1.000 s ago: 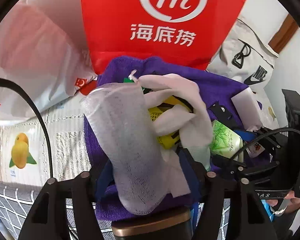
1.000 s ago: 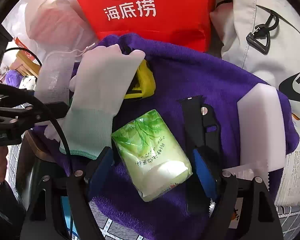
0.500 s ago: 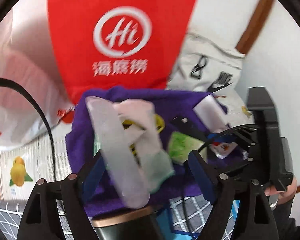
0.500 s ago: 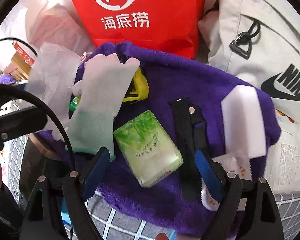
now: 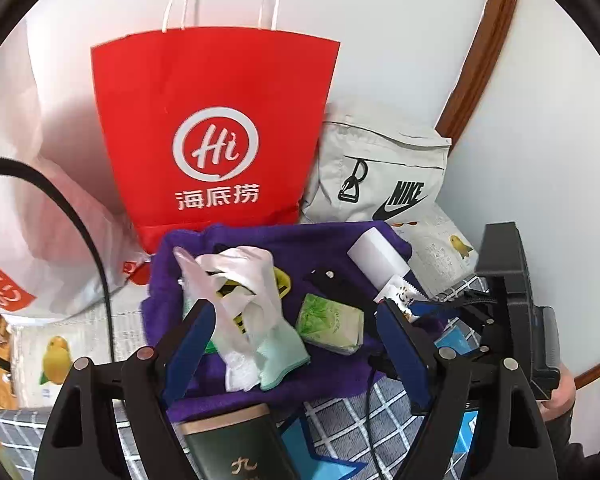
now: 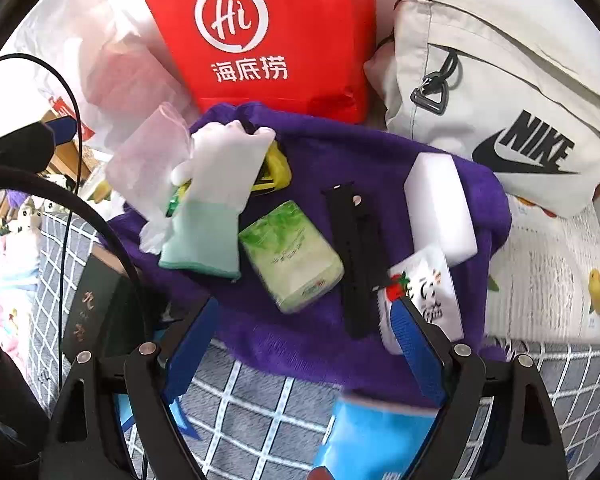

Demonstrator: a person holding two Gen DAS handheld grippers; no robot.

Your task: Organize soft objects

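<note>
A white glove (image 6: 216, 200) with mint cuff lies crumpled on the purple towel (image 6: 300, 332).

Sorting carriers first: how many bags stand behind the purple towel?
3: a translucent plastic bag at left, the red paper bag in the middle, the grey Nike bag at right. Others may be hidden.

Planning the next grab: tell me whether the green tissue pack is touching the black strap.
Apart. The right wrist view shows a strip of purple towel between the green tissue pack and the black strap.
</note>
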